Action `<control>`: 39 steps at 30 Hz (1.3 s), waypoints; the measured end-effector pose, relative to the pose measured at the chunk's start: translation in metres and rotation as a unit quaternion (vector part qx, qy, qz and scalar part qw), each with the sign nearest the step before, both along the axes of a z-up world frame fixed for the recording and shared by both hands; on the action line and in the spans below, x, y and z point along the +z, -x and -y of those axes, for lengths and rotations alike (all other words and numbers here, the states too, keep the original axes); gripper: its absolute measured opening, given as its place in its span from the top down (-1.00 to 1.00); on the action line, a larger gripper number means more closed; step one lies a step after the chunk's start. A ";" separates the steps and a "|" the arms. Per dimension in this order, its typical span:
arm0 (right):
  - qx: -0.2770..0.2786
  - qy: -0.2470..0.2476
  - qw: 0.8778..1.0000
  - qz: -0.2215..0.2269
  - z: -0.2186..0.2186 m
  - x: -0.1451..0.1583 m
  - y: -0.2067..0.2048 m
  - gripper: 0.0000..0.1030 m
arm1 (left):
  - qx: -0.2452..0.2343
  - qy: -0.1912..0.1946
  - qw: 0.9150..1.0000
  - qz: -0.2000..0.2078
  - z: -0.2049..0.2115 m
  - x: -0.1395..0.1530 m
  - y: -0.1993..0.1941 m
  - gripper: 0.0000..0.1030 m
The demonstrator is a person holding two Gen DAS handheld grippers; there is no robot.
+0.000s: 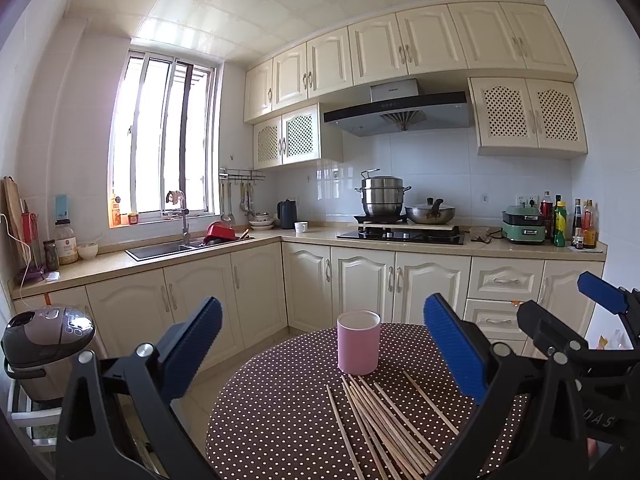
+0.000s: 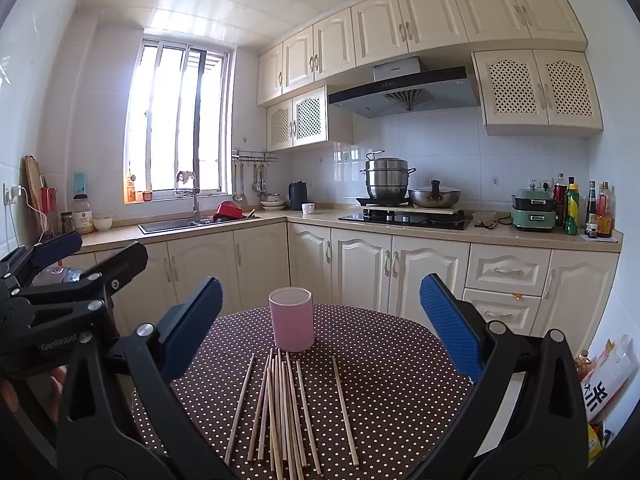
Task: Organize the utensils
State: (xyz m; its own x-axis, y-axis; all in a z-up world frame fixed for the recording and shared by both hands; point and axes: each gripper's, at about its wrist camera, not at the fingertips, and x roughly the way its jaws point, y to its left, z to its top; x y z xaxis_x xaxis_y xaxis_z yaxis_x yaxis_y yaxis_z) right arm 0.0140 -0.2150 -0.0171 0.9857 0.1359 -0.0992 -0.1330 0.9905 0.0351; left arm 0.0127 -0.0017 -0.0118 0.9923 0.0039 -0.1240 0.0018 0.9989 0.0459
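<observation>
I am holding my left gripper (image 1: 322,354) and right gripper (image 2: 320,330) spread wide and empty above loose wooden chopsticks (image 2: 284,408) lying beside an upright pink cylindrical cup (image 2: 291,319) on the brown polka-dot round table (image 2: 392,360).

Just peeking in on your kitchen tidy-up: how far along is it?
Nothing looks done: the pink cup appears empty and all the wooden chopsticks lie loose on the dotted tablecloth. Nothing is in hand; the left gripper and right gripper hover open. Every chopstick remains.

chopsticks (image 2: 280,412) lie on the table (image 2: 400,360), before the cup (image 2: 291,319).
</observation>
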 end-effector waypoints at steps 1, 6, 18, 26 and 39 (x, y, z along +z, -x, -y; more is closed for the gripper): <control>0.000 0.000 1.000 -0.001 0.000 -0.001 0.000 -0.88 | 0.000 0.000 1.000 -0.001 0.000 -0.001 -0.001 -0.92; 0.001 -0.001 1.000 -0.003 -0.001 -0.002 -0.001 -0.88 | 0.001 -0.001 1.000 -0.003 0.002 -0.002 -0.004 -0.92; 0.003 0.000 1.000 -0.025 -0.002 -0.010 -0.020 -0.88 | 0.001 0.000 1.000 -0.029 0.002 -0.013 -0.023 -0.92; 0.010 0.001 0.998 -0.057 -0.001 -0.025 -0.047 -0.88 | -0.001 0.003 0.997 -0.071 0.001 -0.031 -0.053 -0.92; 0.013 0.005 0.988 -0.156 -0.002 -0.077 -0.110 -0.88 | -0.007 0.005 0.978 -0.207 -0.007 -0.095 -0.133 -0.92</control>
State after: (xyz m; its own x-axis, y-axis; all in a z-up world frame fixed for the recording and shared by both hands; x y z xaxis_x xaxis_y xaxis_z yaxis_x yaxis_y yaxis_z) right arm 0.1235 -0.2135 -0.0945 0.9033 0.1580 -0.3989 -0.1427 0.9874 0.0679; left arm 0.1454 0.0052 -0.1069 0.8565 -0.0122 -0.5160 0.0320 0.9991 0.0295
